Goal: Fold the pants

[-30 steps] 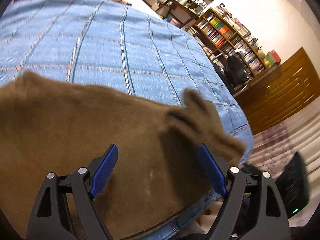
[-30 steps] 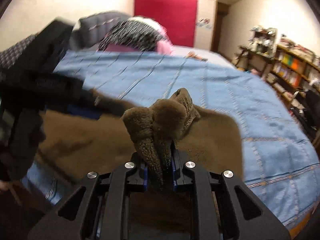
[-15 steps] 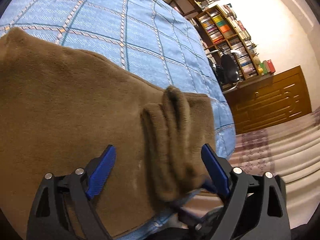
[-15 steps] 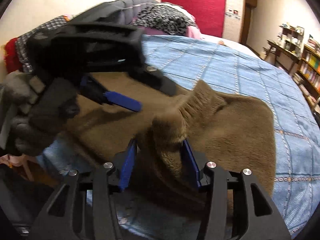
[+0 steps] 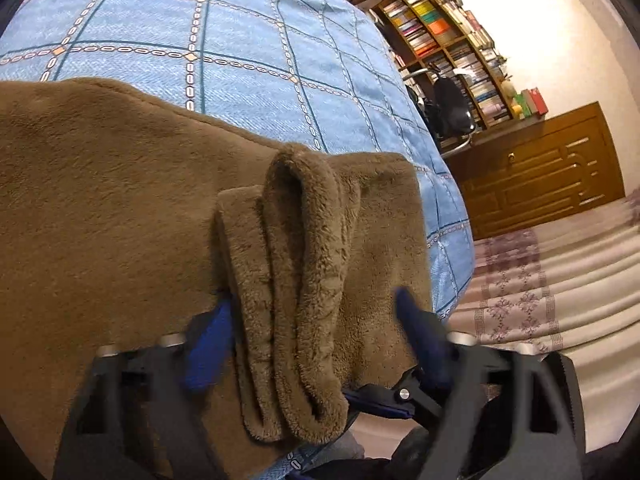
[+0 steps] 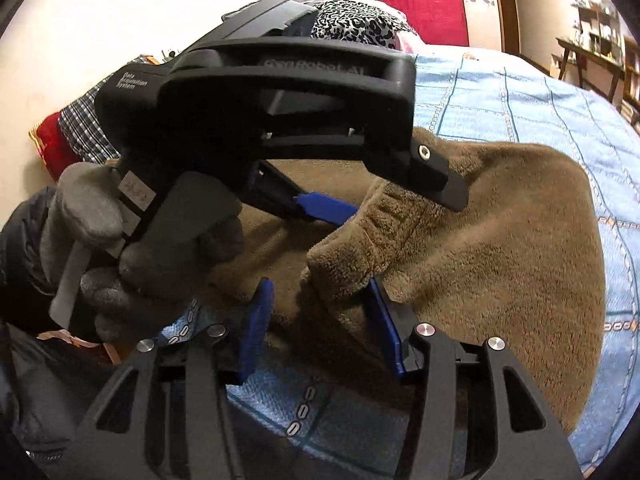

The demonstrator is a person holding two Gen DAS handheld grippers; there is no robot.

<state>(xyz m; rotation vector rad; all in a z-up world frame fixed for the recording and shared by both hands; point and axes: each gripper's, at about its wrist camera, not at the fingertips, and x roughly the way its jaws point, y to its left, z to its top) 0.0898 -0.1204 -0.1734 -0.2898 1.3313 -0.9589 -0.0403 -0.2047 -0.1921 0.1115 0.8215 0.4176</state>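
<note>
pants (image 5: 120, 208) are thick brown fleece, soft and floppy, so i'd grab the bunched cuff end (image 5: 296, 280), not the flat part. left gripper (image 5: 316, 320) looks wide around that bunch, not pinching. right gripper (image 6: 320, 320) wide too, cuff between its jaws. it all lies on the blue checked bed (image 5: 248, 40), bookshelf (image 5: 448, 36) behind.
</note>
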